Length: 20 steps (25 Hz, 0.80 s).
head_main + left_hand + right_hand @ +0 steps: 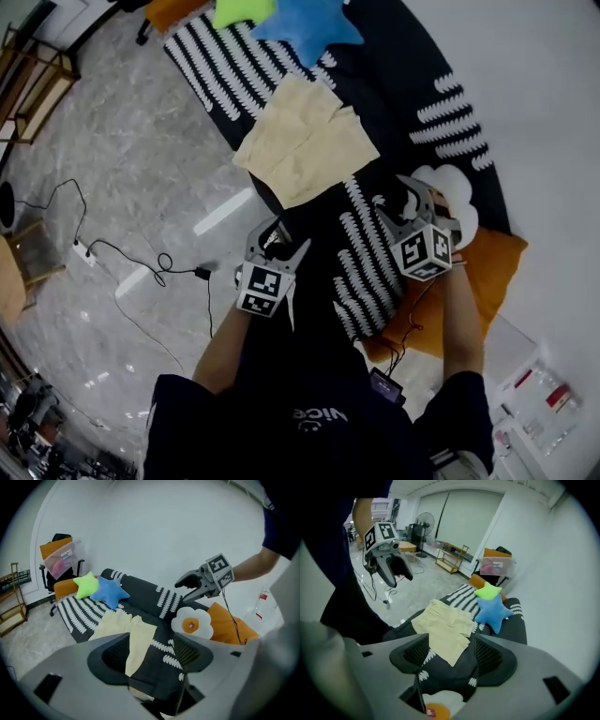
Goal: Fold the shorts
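The cream shorts (pixel 305 141) lie spread flat on a black sofa with white leaf print (pixel 394 84), legs towards me. My left gripper (pixel 281 246) hovers over the sofa's near edge, short of the shorts, jaws apart and empty. My right gripper (pixel 403 195) hangs to the right over the sofa seat, also open and empty. In the left gripper view the shorts (pixel 126 630) show beyond the open jaws of that gripper (pixel 152 656), with the right gripper (pixel 194 582) in the air at the right. In the right gripper view the shorts (pixel 445 627) lie ahead of its open jaws (pixel 451 654); the left gripper (pixel 389 566) is at upper left.
A blue star pillow (pixel 305 23) and a green one (pixel 242 9) sit at the sofa's far end. A white flower pillow (pixel 452 192) and an orange cushion (pixel 483 277) lie by my right gripper. A cable and power strip (pixel 122 258) cross the marble floor at the left.
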Motion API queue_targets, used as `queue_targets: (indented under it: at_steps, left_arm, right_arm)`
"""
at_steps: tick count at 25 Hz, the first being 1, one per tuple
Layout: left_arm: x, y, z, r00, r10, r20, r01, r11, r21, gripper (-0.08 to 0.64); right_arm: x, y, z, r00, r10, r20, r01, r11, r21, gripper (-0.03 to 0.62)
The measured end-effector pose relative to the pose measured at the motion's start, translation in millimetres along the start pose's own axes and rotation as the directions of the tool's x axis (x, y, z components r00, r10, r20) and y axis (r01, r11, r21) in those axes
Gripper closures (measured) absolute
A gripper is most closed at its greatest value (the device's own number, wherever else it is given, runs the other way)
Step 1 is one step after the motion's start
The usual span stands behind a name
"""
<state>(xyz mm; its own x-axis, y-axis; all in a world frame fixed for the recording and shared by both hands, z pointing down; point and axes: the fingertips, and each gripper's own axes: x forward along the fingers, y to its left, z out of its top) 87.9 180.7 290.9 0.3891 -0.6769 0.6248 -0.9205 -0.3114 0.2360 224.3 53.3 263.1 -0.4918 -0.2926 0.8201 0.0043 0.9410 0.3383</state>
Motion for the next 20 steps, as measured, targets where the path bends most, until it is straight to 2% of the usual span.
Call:
queue_targets:
  at_steps: [5, 9, 14, 20]
  left_arm:
    - [49.7, 9.5, -23.5, 0.995, 0.085, -0.051, -0.085, 0.996, -0.010, 0.284]
    - [89.5, 20.1, -50.0, 0.985, 0.112, -0.132, -0.116, 0.993, -0.025, 0.292]
    - [137.9, 42.4, -89.3, 0.962, 0.135, -0.238, -0.131, 0.991, 0.034, 0.307]
    - [181.4, 56.5, -154.7, 0.920, 0.145, -0.364, -0.100, 0.985, 0.139, 0.313]
  right_arm:
    - [54.0, -19.0, -55.6, 0.995, 0.061, -0.078, -0.076, 0.976, -0.203, 0.307]
    - [108.2, -27.6, -90.1, 0.981, 0.145, -0.125, -0.176, 0.943, -0.283, 0.329]
    - [171.5, -36.6, -124.9, 0.955, 0.226, -0.192, -0.284, 0.887, -0.365, 0.353]
    - [233.0, -9.7, -177.8, 0.897, 0.312, -0.313, -0.428, 0.787, -0.443, 0.357]
